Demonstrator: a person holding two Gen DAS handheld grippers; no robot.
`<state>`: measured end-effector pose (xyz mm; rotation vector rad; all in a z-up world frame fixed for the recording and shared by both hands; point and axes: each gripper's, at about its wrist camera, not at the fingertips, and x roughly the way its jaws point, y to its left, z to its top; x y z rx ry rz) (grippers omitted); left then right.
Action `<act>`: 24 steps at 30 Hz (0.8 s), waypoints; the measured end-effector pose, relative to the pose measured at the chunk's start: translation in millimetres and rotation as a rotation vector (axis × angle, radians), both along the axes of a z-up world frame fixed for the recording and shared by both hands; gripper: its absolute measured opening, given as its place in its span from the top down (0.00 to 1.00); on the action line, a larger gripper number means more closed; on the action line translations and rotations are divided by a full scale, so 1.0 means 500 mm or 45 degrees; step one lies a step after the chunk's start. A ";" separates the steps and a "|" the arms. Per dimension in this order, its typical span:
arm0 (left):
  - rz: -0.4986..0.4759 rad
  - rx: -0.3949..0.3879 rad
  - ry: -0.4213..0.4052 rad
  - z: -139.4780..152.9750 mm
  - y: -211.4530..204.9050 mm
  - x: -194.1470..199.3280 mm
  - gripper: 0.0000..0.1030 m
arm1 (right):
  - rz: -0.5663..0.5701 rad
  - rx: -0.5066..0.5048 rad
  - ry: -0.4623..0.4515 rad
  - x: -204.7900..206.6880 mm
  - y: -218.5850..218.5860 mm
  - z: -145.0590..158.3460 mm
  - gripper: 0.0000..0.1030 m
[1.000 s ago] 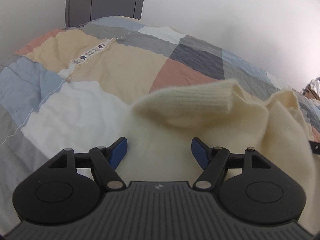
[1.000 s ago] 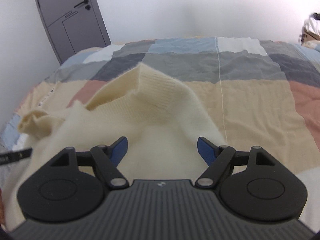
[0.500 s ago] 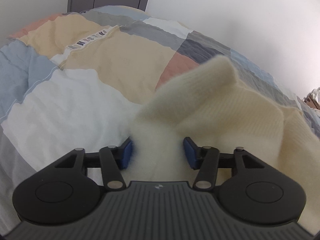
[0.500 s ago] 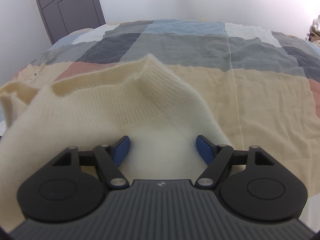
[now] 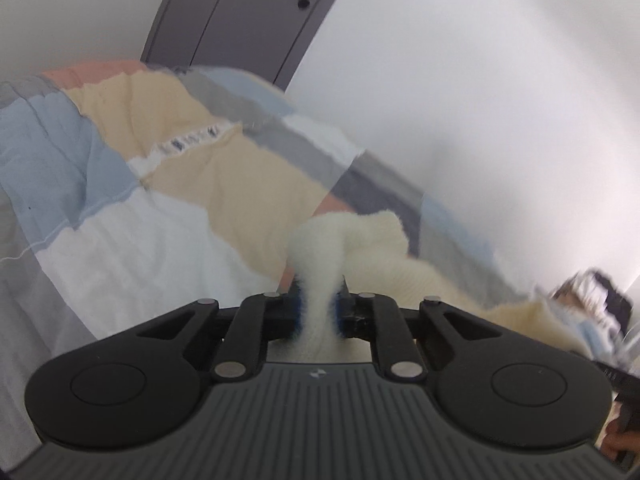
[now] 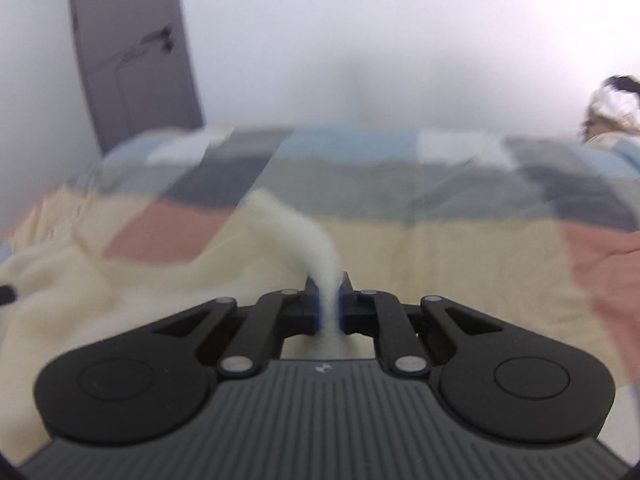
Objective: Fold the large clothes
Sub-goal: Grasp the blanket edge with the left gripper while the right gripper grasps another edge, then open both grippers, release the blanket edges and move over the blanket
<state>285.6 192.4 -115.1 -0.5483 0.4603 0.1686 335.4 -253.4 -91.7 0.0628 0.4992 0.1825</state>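
Both tools (image 5: 318, 308) (image 6: 329, 307) clamped on cream sweater (image 5: 376, 248)

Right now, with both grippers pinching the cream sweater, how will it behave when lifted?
Probably floppy: the cream knit sweater bunches in the left hand-held gripper and the right hand-held gripper. The fuzzy knit likely won't slip. It may sag between them.

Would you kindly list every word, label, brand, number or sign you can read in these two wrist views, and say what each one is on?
No text is legible in either view.
Care label sewn at a seam of the patchwork duvet: dark print, too blurred to read.
Small pale emblem on the left gripper's grey body: a logo mark, no letters.
Small pale emblem on the right gripper's grey body: likewise a mark, no letters.
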 end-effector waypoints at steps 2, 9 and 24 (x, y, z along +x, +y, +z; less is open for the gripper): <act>0.032 -0.006 -0.048 0.015 0.009 -0.013 0.86 | -0.056 0.029 -0.041 -0.002 -0.028 0.013 0.90; 0.112 0.021 0.047 -0.023 0.032 0.038 0.88 | -0.126 0.001 0.012 0.066 -0.040 -0.031 0.90; 0.057 0.002 0.259 -0.116 0.051 0.087 0.71 | -0.097 -0.058 0.206 0.130 -0.006 -0.141 0.87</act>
